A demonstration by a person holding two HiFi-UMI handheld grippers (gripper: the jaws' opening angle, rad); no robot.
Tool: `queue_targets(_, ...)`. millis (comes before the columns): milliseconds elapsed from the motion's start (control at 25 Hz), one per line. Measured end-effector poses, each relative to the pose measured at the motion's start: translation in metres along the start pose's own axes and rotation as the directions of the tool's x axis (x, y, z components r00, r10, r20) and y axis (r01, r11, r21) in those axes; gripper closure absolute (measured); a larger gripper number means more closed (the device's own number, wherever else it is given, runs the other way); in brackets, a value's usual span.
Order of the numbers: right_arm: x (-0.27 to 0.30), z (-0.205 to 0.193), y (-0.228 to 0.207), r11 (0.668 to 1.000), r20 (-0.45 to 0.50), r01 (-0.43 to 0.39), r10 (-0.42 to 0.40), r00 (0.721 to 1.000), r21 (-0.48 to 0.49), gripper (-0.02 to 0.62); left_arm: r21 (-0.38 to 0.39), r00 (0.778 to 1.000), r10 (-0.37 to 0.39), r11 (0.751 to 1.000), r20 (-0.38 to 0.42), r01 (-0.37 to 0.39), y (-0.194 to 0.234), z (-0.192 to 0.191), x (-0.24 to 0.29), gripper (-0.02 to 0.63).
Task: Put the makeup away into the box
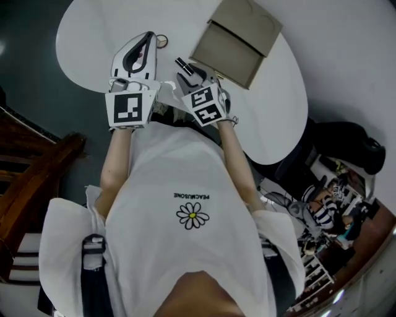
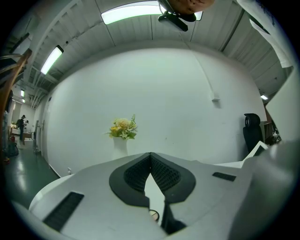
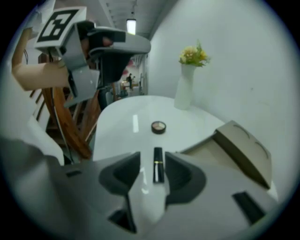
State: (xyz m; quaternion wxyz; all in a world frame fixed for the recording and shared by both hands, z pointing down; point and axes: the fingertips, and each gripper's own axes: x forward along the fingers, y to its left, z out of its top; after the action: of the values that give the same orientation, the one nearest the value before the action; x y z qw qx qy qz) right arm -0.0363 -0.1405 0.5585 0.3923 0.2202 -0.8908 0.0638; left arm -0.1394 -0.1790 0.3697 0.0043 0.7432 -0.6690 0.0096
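- Bright, even indoor light; ceiling strip lights (image 2: 140,11) glow overhead in the left gripper view.
- The white surface (image 1: 278,105) looks nearly blown out in the head view. A streak of glare (image 3: 135,123) lies on it in the right gripper view.
- The right gripper view is soft all over, and the right claw (image 3: 152,164) is smeared.
- Both gripper views bow strongly at the edges and have black corners.
- The head view is sharp; the floor (image 1: 31,74) at its left is dark.

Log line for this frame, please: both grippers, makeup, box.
left gripper: shut, empty | right gripper: open, lipstick between jaws, ungripped, lying on table | compact: on table | box: lid open
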Motion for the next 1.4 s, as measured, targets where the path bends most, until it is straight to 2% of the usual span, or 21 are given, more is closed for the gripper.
queue_targets(360, 0.027, -0.029, -0.003, 0.998, -0.143, 0.014, -0.024, 0.989, -0.068, 0.432, 0.012, 0.998, 0.060, 0.998, -0.019, -0.060, 0.017, -0.006, -0.012, 0.586)
queue_targets(520, 0.030, -0.033, -0.006, 0.999, -0.158, 0.035, -0.040, 0.987, -0.037, 0.467, 0.011, 0.997, 0.070, 0.997, -0.024, -0.070, 0.021, -0.008, -0.016, 0.586)
queue_targets(840, 0.028, -0.031, -0.006, 0.999, -0.157, 0.033, -0.035, 0.987, -0.013, 0.474, 0.017, 0.998, 0.054, 0.998, -0.023, -0.054, 0.015, -0.002, -0.015, 0.586)
queue_targets(960, 0.023, -0.015, -0.005, 0.997, -0.095, 0.012, -0.005, 0.995, 0.071, 0.476, 0.024, 0.999, 0.046, 0.999, -0.011, -0.046, 0.013, 0.003, -0.013, 0.586)
queue_targets(1080, 0.006, 0.016, -0.009, 0.982, 0.026, -0.014, 0.009, 1.000, 0.191, 0.479, 0.040, 0.999, 0.041, 0.998, 0.010, -0.041, 0.012, 0.012, -0.011, 0.586)
queue_targets(1160, -0.012, 0.040, -0.018, 0.970, 0.117, -0.022, -0.007, 0.993, 0.242, 0.482, 0.087, 0.999, 0.034, 0.996, 0.018, -0.035, 0.007, 0.022, -0.008, 0.586)
queue_targets(1240, -0.033, 0.063, -0.030, 0.959, 0.213, -0.029, -0.033, 0.977, 0.282, 0.483, 0.132, 1.000, 0.011, 0.991, 0.029, -0.015, -0.003, 0.033, -0.003, 0.586)
queue_targets(1400, -0.084, 0.097, -0.046, 0.941, 0.376, -0.035, -0.100, 0.921, 0.336, 0.485, 0.097, 0.997, -0.035, 0.995, 0.063, 0.029, -0.022, 0.046, 0.002, 0.586)
